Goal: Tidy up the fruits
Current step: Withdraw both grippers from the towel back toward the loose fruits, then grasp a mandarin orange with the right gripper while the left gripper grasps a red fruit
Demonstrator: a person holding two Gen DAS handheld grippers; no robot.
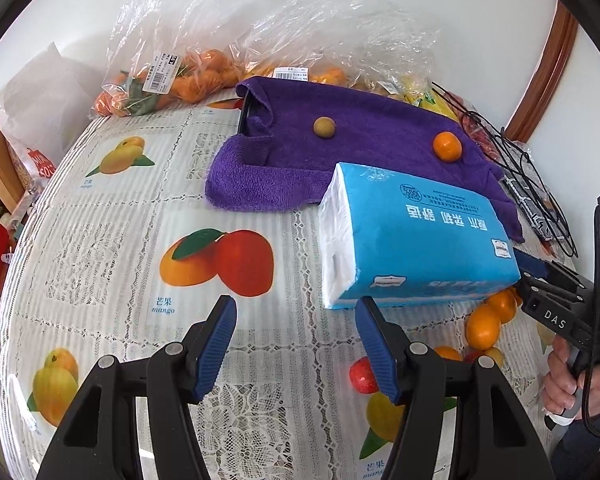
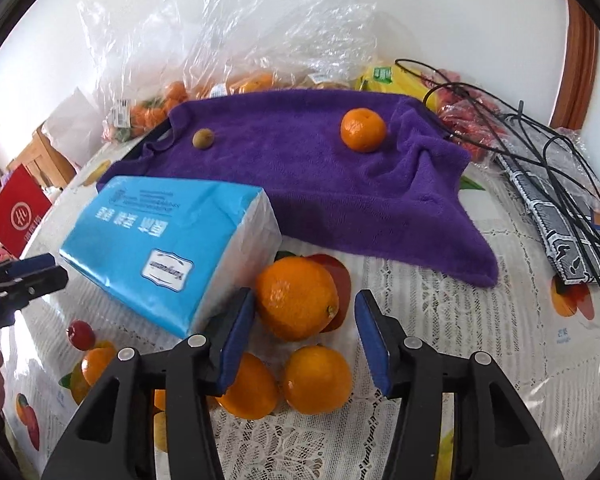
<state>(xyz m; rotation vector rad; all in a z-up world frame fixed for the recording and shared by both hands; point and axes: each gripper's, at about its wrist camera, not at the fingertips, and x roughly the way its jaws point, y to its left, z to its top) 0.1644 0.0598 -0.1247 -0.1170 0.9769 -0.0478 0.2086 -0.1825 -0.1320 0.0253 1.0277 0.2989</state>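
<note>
Oranges lie loose on the fruit-print tablecloth (image 2: 440, 292) closest to the right gripper (image 2: 305, 340): two (image 2: 318, 380) side by side, touching, just beneath its blue pads, and a larger orange (image 2: 296, 298) between the wide-spread fingers, a little ahead of the tips, touching neither pad. This larger orange sits against the white end of the blue tissue pack (image 2: 168, 240), which lies flat on the cloth. The left gripper (image 1: 296, 340) hangs over bare tablecloth with its jaws wide and nothing between them; the tissue pack (image 1: 412, 240) lies just beyond its right fingertip. Farther on, a purple towel (image 2: 320, 176) is draped over something dark and carries a small mandarin (image 2: 363, 129) and, well apart from it, a small brownish round fruit (image 2: 202, 137). Against the wall at the back, clear plastic bags (image 1: 172, 76) hold many small oranges with green leaves. A tangle of black cable (image 2: 540, 148) rests over a patterned packet at the far right.
</note>
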